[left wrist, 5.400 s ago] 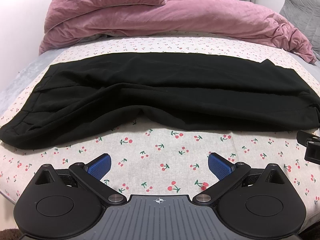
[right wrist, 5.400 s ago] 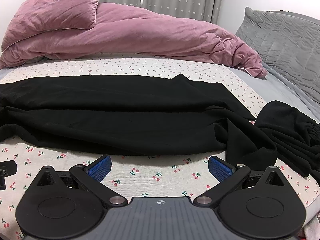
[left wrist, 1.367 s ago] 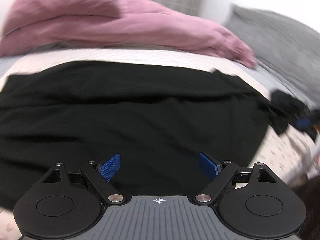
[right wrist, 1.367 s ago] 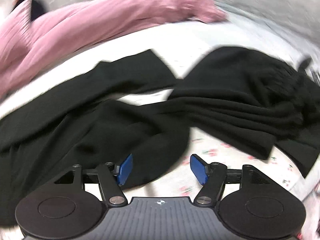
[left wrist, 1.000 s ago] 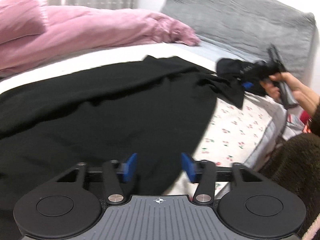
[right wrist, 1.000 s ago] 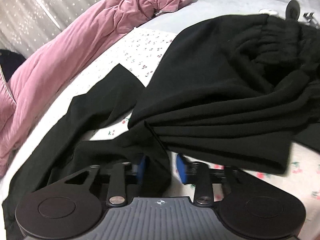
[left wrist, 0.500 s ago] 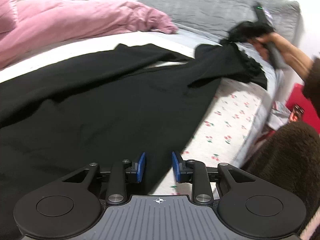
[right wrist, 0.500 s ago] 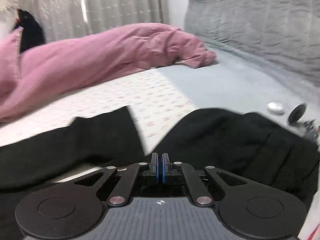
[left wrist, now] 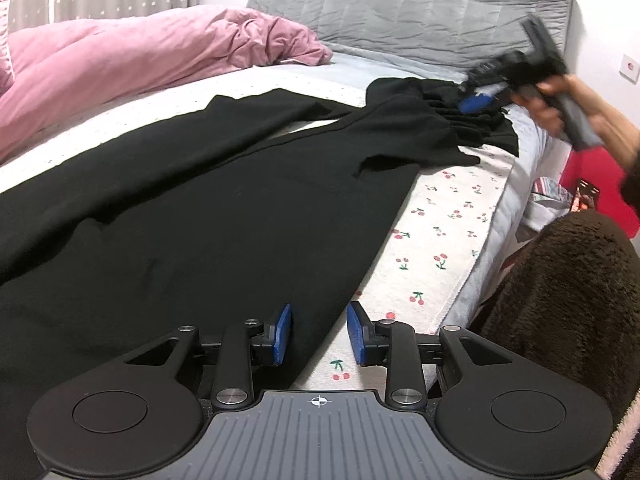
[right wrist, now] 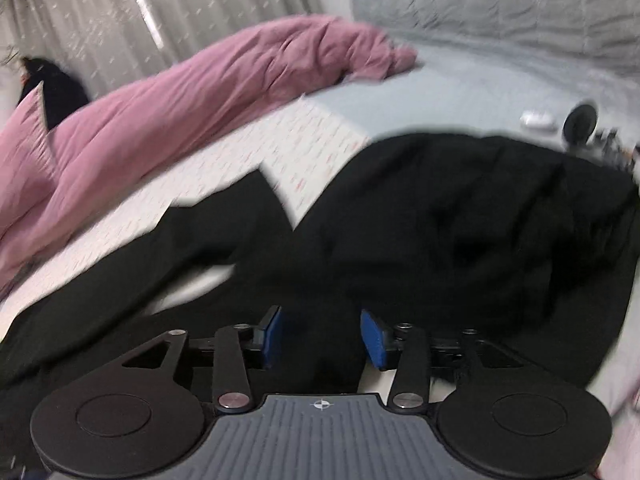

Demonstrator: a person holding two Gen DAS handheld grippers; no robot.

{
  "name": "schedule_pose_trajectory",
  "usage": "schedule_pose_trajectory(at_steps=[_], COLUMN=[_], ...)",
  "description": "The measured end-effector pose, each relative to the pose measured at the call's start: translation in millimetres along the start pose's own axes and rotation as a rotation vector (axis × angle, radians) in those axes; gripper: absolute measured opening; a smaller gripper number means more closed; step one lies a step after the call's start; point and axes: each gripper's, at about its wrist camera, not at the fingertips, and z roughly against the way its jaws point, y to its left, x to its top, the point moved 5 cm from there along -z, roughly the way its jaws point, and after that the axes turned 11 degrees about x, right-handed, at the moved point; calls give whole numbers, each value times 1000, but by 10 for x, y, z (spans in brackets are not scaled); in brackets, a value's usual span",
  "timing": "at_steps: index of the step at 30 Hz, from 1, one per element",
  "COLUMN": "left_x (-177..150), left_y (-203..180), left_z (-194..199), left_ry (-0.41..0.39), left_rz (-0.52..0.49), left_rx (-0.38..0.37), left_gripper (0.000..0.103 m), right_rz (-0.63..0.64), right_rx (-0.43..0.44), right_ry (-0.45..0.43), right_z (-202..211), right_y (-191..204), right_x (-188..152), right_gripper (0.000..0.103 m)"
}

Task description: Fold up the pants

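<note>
Status: the black pants [left wrist: 208,208] lie lengthwise on the cherry-print sheet [left wrist: 436,240], one leg laid over the other, waistband end bunched toward the grey headboard [left wrist: 420,12]. Cross folds remain.

Left gripper [left wrist: 318,334]: jaws partly open, straddling the pants' near edge, not clamped.

Right gripper [right wrist: 322,336]: jaws have just been opening; fabric lies between them, unpinched.

Legible writing: none

Motion blur smears the pants [right wrist: 460,248]; small things [right wrist: 538,120] behind are unidentifiable.
</note>
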Motion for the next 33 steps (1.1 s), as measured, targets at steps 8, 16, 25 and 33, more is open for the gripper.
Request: schedule_pose_trajectory(at_steps=[8,16,25,33], left_x=[-9,-43,-56,-154], left_y=[105,226,68,-87], left_z=[-25,-89,125,210], left_ry=[2,32,-10,91], left_rz=[43,153,73,-51], left_rx=[37,-6,-45,-151], left_gripper=[31,33,6,18], right_rz=[19,-44,-13,74], right_rx=[-40,-10,-78,-174], right_ry=[179,162,113,184], right_z=[-182,-218,246,242], right_y=[86,32,-249,-203], right_x=[-506,-531,-314,-411], right_gripper=[63,7,5,16])
